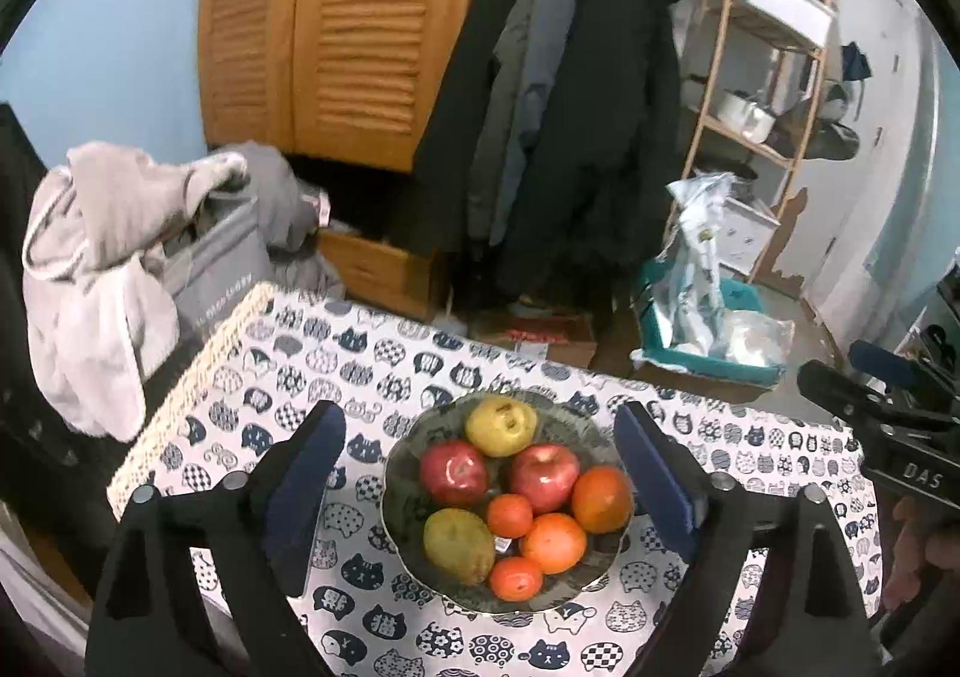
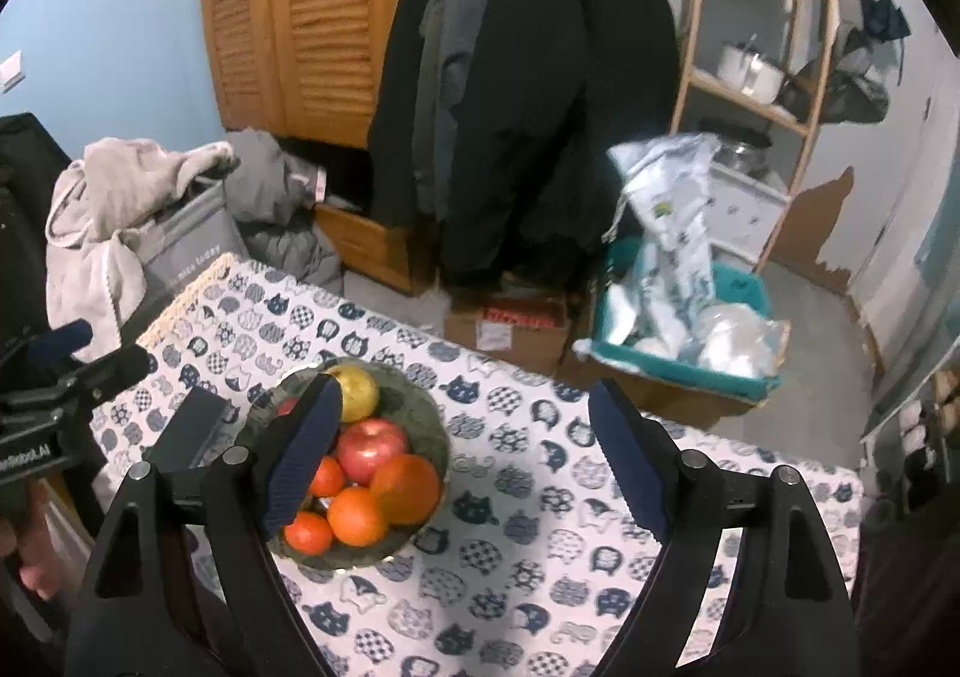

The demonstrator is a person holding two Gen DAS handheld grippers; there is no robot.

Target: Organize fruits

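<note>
A dark glass bowl (image 1: pixel 403 455) stands on the cat-print tablecloth (image 1: pixel 288 377). It holds two red apples (image 1: pixel 453 472), two yellow-green pears (image 1: pixel 501 425) and several oranges (image 1: pixel 552 542). My left gripper (image 1: pixel 480 488) is open and empty, its fingers on either side of the bowl, above it. My right gripper (image 2: pixel 462 467) is open and empty, over the cloth just right of the bowl (image 2: pixel 429 419); its left finger (image 2: pixel 300 455) hides part of the fruit (image 2: pixel 372 440). The right gripper also shows at the right edge of the left wrist view (image 1: pixel 888 425).
The table's far edge faces a wooden louvred cupboard (image 1: pixel 336 29), hanging dark coats (image 1: pixel 576 95) and a wooden shelf rack (image 1: pixel 762 77). A grey laundry bag with clothes (image 1: pixel 150 233) is at the left, a teal crate with plastic bags (image 1: pixel 708 329) on the floor at the right.
</note>
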